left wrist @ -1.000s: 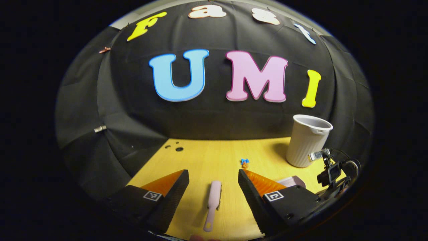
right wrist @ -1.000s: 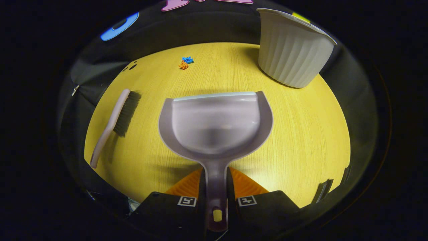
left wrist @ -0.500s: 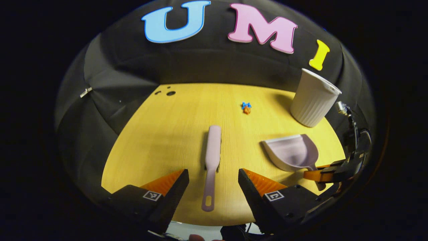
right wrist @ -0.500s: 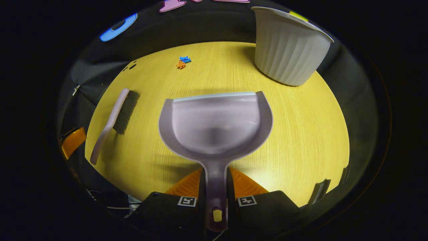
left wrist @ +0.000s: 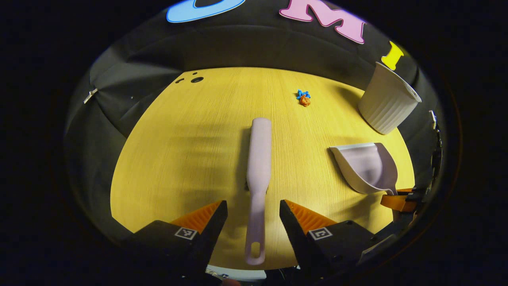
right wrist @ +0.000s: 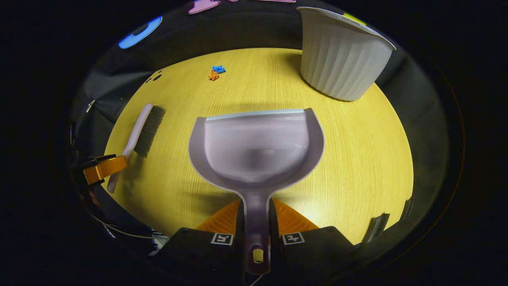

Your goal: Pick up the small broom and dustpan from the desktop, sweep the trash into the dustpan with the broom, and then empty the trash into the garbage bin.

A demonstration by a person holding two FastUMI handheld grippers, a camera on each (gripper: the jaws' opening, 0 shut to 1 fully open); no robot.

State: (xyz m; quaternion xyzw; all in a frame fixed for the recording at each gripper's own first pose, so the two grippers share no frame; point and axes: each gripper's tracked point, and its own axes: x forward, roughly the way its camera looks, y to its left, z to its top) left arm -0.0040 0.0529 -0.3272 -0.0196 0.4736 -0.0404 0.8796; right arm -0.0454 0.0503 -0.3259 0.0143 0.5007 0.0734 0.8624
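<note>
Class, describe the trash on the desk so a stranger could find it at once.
Start at the yellow wooden desk and find the ribbed white bin at its far side. Left of it, apart from the broom and dustpan, lies the trash: tiny blue and orange scraps.

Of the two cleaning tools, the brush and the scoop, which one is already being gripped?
The dustpan: the right gripper is closed on its handle. The broom lies on the table, its handle between the open left gripper fingers, not clamped.

The trash (left wrist: 304,98) is too small to identify; the broom (left wrist: 258,174) hides its own bristles.
</note>
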